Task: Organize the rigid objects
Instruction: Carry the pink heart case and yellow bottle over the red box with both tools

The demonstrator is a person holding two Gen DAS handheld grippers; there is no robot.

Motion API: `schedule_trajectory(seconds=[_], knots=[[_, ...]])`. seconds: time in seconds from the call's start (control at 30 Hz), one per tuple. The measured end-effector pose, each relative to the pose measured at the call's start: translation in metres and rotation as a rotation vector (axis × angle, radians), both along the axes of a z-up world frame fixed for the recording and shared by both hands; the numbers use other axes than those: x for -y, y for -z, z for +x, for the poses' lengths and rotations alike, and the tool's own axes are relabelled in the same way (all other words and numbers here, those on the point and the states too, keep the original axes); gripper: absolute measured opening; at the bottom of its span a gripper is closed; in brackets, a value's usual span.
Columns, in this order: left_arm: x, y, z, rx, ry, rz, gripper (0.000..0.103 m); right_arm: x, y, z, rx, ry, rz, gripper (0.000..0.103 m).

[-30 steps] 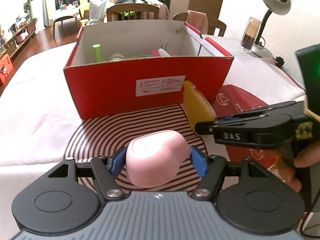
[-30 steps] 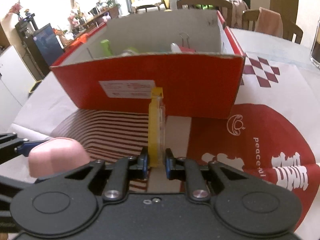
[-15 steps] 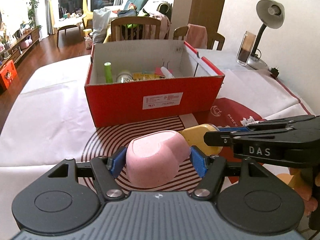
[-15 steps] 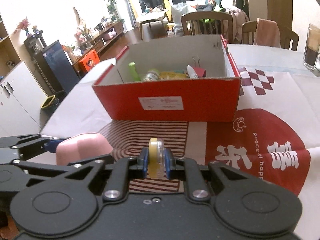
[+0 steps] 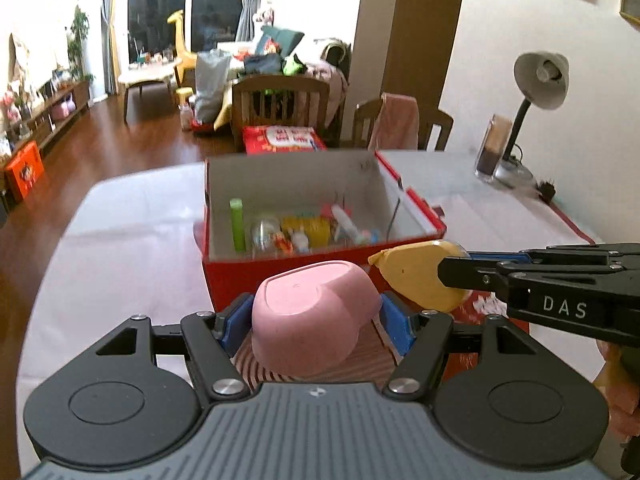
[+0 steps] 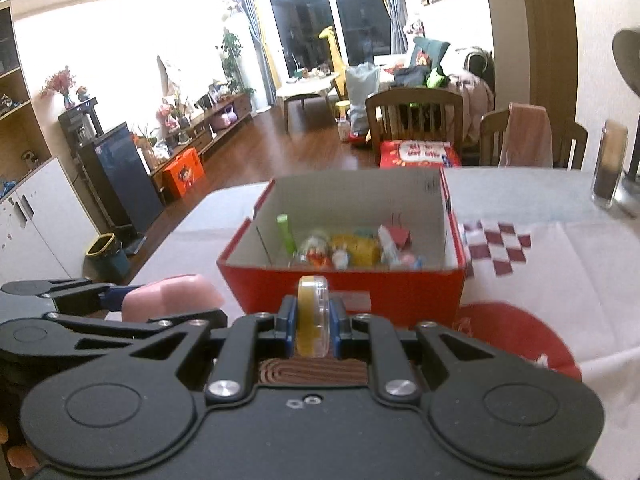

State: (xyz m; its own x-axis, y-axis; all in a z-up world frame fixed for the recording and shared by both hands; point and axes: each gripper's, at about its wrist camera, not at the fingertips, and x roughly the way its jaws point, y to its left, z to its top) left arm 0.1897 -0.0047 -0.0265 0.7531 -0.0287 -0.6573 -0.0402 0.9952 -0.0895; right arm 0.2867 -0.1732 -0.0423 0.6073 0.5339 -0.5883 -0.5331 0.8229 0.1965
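Rose well clear of the mat since a second ago, both grippers together, so that the box (image 5: 320, 216) dropped lower in view and its inside opened up. Held the pink bowl (image 5: 312, 316) upside down in the left gripper (image 5: 314, 320), blue pads (image 5: 234, 324) pressed to its two sides. Clamped the yellow tape dispenser (image 6: 313, 320) on edge in the right gripper (image 6: 313, 326), jaws narrow about its thin body. Hung both loads in the air, short of the near red wall, neither yet over the opening. Sat beside each other, dispenser just right of the bowl in the left view, close but not clearly touching.

Showed a green tube (image 5: 237, 224), a yellow item (image 5: 308, 230) and small clutter along the box's near wall, with bare floor toward the back. Stood a lamp (image 5: 536, 96) and a glass (image 5: 490, 152) well apart at the far right of the table (image 5: 120, 240).

Meant, probably, pickup finished and carry begun: next a forward move over the rim, then release. Risked a knock between the two tools if lowered together; likely better one at a time, the bowl into the free back space.
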Motion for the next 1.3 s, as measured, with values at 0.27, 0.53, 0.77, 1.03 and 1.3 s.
schedule_trajectory(seconds=[0.27,0.53,0.77,1.03,1.3], knots=[[-0.006,-0.022,0.03,0.039,-0.028,0.043,0.068,-0.006,-0.018,0.03,0.043,0.008,0.008,0.016],[-0.015,-0.019,0.077,0.003,-0.032,0.063,0.068,-0.004,-0.017,0.076,0.051,0.036,0.0,0.016],[-0.016,0.004,0.128,-0.06,-0.059,0.07,0.068,-0.005,0.004,0.12,0.029,0.045,-0.025,0.016],[-0.012,0.039,0.18,-0.126,-0.076,0.09,0.068,-0.009,0.04,0.159,-0.016,0.035,-0.07,0.016],[-0.002,0.071,0.215,-0.203,-0.089,0.112,0.068,-0.018,0.058,0.175,-0.023,-0.013,-0.077,0.016]])
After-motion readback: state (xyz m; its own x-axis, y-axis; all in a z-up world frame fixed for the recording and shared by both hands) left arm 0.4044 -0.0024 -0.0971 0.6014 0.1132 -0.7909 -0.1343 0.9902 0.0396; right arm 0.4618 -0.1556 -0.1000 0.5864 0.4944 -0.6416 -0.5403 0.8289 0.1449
